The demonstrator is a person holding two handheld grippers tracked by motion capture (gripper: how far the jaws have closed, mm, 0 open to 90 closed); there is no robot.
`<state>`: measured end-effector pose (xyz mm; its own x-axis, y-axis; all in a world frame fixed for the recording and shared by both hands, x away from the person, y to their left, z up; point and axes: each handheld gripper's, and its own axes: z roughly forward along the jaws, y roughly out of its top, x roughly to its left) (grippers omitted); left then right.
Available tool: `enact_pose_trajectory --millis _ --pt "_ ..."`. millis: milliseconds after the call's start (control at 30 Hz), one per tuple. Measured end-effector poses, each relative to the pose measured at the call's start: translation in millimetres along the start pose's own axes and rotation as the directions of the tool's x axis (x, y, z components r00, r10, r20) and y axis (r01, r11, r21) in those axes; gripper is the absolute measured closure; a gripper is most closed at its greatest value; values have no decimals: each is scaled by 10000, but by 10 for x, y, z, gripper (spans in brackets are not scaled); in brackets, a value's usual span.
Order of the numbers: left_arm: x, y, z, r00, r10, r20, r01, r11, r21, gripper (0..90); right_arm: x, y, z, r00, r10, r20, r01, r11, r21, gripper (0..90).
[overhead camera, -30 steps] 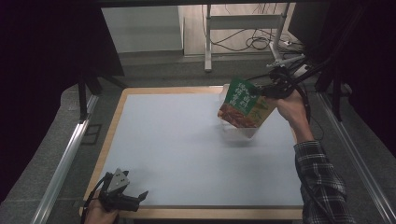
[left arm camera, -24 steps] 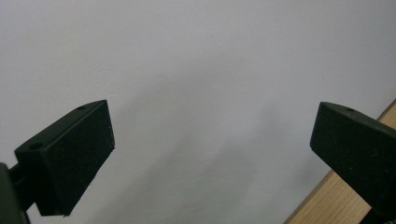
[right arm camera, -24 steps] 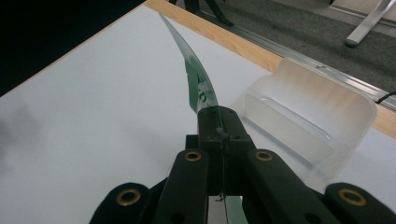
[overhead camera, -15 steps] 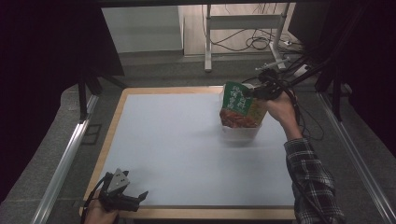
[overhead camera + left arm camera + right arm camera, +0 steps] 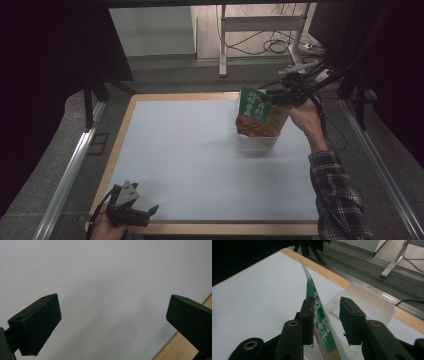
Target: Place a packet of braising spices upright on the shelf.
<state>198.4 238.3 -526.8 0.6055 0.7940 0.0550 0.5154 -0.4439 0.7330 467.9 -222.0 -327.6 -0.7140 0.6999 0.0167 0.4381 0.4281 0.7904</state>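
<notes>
two jaws of the right gripper [image 5: 325, 320] have just been opening, green packet [image 5: 259, 114] between them, unclamped; left gripper [image 5: 112, 322] gapes over the surface [image 5: 180, 150].

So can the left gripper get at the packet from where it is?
Probably not without a long move: the left gripper sits open at the near edge, the packet far across the bare table at the right gripper.

One food packet [image 5: 258, 112], one tray [image 5: 257, 141]
</notes>
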Motion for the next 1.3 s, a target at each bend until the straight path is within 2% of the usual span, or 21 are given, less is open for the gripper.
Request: enact_pose_trajectory --millis 367,667,933,1133,1300 --pt "-6 3 4 10000 22 -12 -22 10000 30 0 42 -1 -136 9991 -258 344 273 9988 -414 522" --pt "-10 4 6 10000 58 -29 -57 10000 45 0 66 -7 -231 9978 -251 615 298 9966 -773 367" --pt "-4 2 2 10000 11 -28 -11 10000 22 0 103 -71 -337 9970 -276 727 349 9942 -1017 321" --pt "-1 2 2 10000 -39 -49 40 10000 17 0 152 -131 -402 9978 -217 624 292 9921 -1221 283" --pt "6 1 -1 9999 -123 -81 123 9999 -2 0 189 -191 -422 9980 -206 595 271 9934 -1114 246"
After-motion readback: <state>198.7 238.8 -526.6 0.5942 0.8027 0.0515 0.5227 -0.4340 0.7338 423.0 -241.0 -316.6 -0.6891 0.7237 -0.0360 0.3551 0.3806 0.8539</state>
